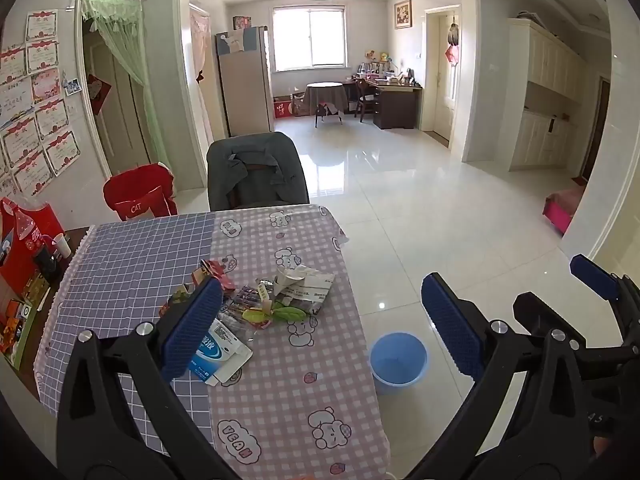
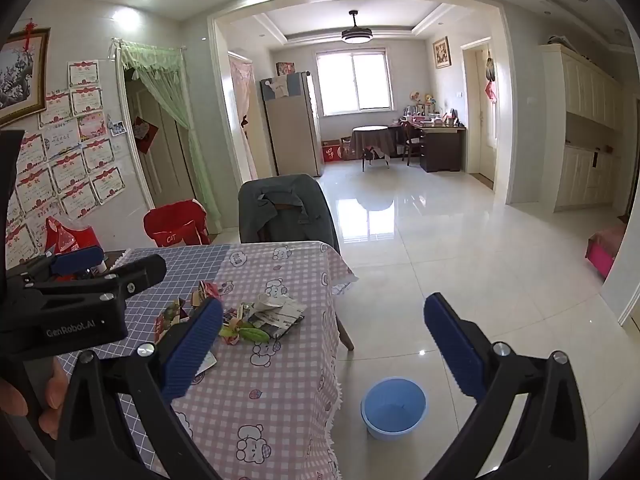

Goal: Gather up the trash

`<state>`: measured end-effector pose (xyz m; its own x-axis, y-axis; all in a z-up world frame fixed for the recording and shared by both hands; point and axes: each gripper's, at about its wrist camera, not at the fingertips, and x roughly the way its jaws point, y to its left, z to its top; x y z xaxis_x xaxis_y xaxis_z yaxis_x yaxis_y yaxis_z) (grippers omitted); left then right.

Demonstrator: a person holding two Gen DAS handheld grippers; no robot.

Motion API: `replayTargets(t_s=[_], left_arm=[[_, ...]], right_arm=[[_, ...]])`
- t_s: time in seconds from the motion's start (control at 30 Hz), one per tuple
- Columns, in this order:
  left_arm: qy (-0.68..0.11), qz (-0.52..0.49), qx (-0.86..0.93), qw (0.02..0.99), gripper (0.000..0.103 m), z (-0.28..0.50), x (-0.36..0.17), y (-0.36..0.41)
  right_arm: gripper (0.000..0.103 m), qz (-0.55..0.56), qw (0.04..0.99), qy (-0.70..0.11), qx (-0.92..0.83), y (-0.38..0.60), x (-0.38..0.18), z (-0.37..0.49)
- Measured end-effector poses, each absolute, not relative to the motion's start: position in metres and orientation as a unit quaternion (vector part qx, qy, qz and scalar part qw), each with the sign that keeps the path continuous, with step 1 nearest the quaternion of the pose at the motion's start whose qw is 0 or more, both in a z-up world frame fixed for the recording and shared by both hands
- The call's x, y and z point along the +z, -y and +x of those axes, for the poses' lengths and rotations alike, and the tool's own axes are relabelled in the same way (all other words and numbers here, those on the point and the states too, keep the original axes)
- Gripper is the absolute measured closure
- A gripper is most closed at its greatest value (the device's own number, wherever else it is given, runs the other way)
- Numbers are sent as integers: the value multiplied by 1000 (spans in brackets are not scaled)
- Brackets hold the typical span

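A pile of trash (image 1: 260, 300) lies on the table's checked cloth (image 1: 280, 400): crumpled newspaper (image 1: 306, 284), coloured wrappers (image 1: 216, 274), a green leaf-like scrap (image 1: 286, 314) and a blue-white carton (image 1: 218, 354). The pile also shows in the right wrist view (image 2: 256, 320). A blue plastic bin (image 1: 398, 360) stands on the floor right of the table and shows in the right wrist view too (image 2: 394, 406). My left gripper (image 1: 324, 328) is open and empty above the table's near edge. My right gripper (image 2: 324, 348) is open and empty, held higher, over the table's right edge.
A chair draped with a grey jacket (image 1: 256, 172) stands at the table's far side. A red chair cover (image 1: 138, 196) is to the left. Red boxes and a cup (image 1: 36, 248) sit on the left sideboard. Glossy tiled floor (image 1: 440, 208) stretches right.
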<state>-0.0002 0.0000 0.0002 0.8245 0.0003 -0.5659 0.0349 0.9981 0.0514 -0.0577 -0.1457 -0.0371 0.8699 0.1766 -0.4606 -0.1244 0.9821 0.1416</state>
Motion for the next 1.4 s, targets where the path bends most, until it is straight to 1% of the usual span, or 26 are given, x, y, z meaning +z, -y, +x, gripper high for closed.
replayTargets(t_s=[0.87, 1.33, 1.4], left_arm=[[-302, 29, -11, 953, 5, 0, 0, 0], [-305, 31, -12, 952, 5, 4, -6, 6], [-305, 32, -12, 952, 5, 2, -15, 6]], right_arm=[[4, 65, 964, -246, 74, 154, -38, -50], [4, 70, 962, -252, 77, 155, -40, -47], [4, 70, 962, -253, 78, 154, -40, -47]])
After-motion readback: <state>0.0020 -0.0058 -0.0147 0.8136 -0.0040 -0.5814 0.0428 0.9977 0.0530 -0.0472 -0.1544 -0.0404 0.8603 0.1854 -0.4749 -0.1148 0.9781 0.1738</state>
